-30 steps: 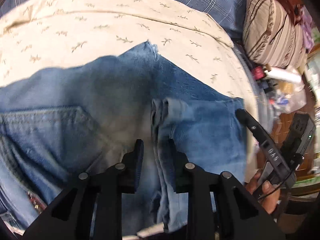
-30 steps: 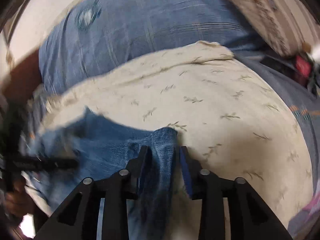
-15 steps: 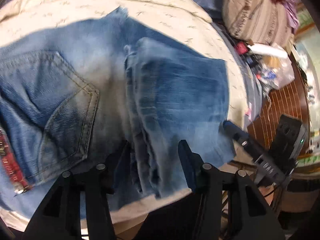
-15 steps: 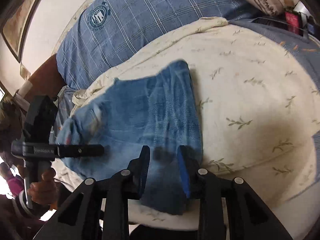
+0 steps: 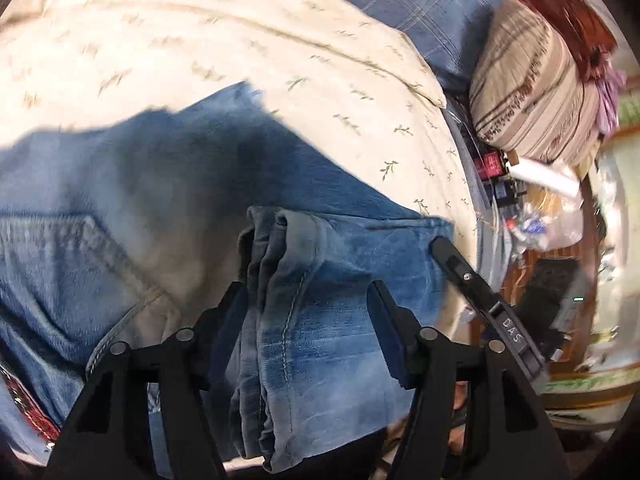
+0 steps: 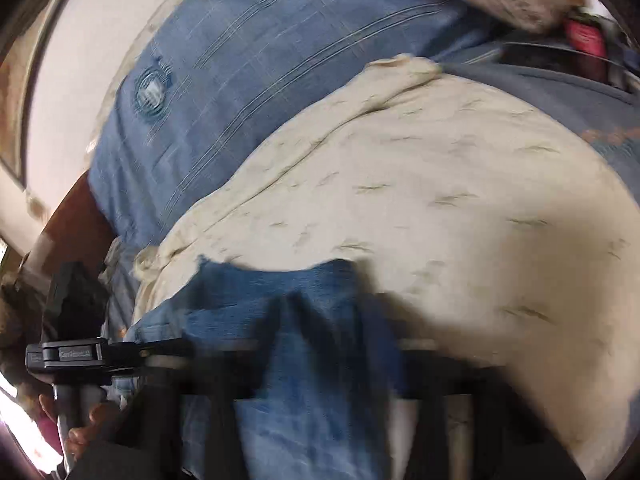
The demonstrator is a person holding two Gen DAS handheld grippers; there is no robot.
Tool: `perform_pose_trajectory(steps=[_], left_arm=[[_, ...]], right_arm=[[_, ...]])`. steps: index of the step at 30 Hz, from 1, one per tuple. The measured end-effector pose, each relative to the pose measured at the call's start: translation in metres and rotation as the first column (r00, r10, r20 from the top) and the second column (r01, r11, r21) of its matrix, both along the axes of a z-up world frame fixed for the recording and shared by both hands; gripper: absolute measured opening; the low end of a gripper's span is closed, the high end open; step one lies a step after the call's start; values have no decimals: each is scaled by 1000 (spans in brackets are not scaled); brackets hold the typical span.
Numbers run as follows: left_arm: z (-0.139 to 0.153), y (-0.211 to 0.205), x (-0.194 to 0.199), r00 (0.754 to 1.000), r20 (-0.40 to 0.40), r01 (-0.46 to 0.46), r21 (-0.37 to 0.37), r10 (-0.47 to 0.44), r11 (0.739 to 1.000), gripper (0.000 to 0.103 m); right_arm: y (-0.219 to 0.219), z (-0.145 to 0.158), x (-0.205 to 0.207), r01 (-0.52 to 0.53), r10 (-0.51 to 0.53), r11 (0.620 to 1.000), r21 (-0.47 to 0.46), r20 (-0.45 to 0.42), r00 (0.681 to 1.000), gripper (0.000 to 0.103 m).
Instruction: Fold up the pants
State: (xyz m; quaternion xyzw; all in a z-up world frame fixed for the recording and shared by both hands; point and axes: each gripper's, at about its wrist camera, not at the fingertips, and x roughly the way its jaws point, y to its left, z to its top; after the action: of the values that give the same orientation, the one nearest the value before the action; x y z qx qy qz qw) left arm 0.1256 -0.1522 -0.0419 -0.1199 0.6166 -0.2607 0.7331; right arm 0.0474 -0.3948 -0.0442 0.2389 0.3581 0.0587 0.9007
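Blue jeans (image 5: 132, 208) lie on a cream leaf-print sheet (image 5: 240, 44), back pocket at the left. The folded leg ends (image 5: 304, 288) lie on top. My left gripper (image 5: 308, 320) is open, its fingers either side of the folded hems and apart from them. The right gripper (image 5: 480, 292) shows at the right edge of the folded cloth. In the right wrist view the jeans (image 6: 312, 336) lie between my blurred right gripper (image 6: 332, 344) fingers, which stand wide apart. The left gripper (image 6: 80, 356) shows at the far left.
A blue checked pillow (image 6: 248, 72) lies behind the sheet. A striped cushion (image 5: 532, 80) and cluttered small items (image 5: 532, 200) sit at the right, past the bed edge. A wooden bed frame (image 6: 76, 224) is at the left.
Both grippers have opened and let go of the leg ends, which now lie folded over the upper jeans. Both cameras dropped back closer to the cloth.
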Motion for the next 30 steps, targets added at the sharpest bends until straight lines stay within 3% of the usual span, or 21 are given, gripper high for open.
perform_pose_trajectory(steps=[2, 4, 7, 8, 10, 14, 15, 17, 18, 19, 20, 21, 22, 23, 24, 27, 29, 30], left_arm=[[-6, -7, -1, 998, 58, 5, 93, -10, 996, 52], [-17, -11, 6, 998, 62, 2, 137, -10, 991, 47], [-10, -15, 7, 997, 74, 6, 177, -19, 984, 46], [-9, -11, 7, 998, 55, 9, 162, -18, 987, 45], [-7, 7, 3, 1000, -5, 15, 83, -14, 996, 45], [-8, 38, -30, 998, -46, 45, -1, -45, 999, 48], [-9, 39, -38, 996, -59, 65, -18, -66, 998, 55], [-16, 30, -54, 990, -89, 103, -41, -106, 994, 61], [-19, 27, -57, 988, -110, 108, -42, -112, 993, 60], [-20, 25, -61, 986, -111, 117, -41, -120, 992, 58], [-18, 24, -65, 988, -89, 120, -26, -122, 992, 55], [-16, 22, -68, 992, -50, 118, 19, -117, 993, 49], [-16, 19, -73, 993, -7, 121, 81, -121, 989, 45], [-18, 14, -75, 990, 38, 132, 142, -139, 981, 44], [-16, 13, -77, 988, 50, 136, 159, -145, 978, 43], [-3, 20, -84, 991, 13, 132, 88, -133, 987, 42], [10, 27, -96, 988, 51, 142, 44, -144, 989, 43], [13, 29, -102, 985, 83, 145, 48, -148, 988, 50]], right_arm=[[13, 0, 0, -10, 13, 990, -138, 20, 1000, 20], [13, -23, 12, -13, -4, 969, -247, -70, 998, 24], [0, -21, 8, 6, -15, 989, -151, -56, 998, 27], [-3, -13, 2, 18, -23, 994, -104, -47, 999, 32], [-3, -2, -16, -20, 20, 1000, -24, -13, 1000, 32], [0, -4, -48, -35, 36, 999, 12, -38, 999, 54], [1, -10, -51, -22, 23, 1000, 20, -63, 998, 56], [5, -25, -54, -23, 27, 999, 37, -115, 993, 56], [9, -30, -55, -13, 17, 1000, 28, -143, 990, 47], [15, -27, -61, -27, 29, 999, 20, -115, 993, 33], [20, -21, -66, -39, 38, 999, -7, -83, 996, 19], [29, -16, -72, -44, 40, 996, -82, -53, 998, 19], [35, -17, -74, -46, 37, 988, -149, -63, 997, 22], [41, -23, -73, -41, 13, 967, -251, -110, 994, 32], [42, -26, -75, -37, -1, 962, -271, -138, 990, 37], [37, -13, -98, -9, -1, 990, -138, -71, 997, 37], [39, -2, -118, -19, 20, 999, -51, 29, 999, 38], [42, -1, -123, -31, 32, 999, -28, 53, 998, 39]])
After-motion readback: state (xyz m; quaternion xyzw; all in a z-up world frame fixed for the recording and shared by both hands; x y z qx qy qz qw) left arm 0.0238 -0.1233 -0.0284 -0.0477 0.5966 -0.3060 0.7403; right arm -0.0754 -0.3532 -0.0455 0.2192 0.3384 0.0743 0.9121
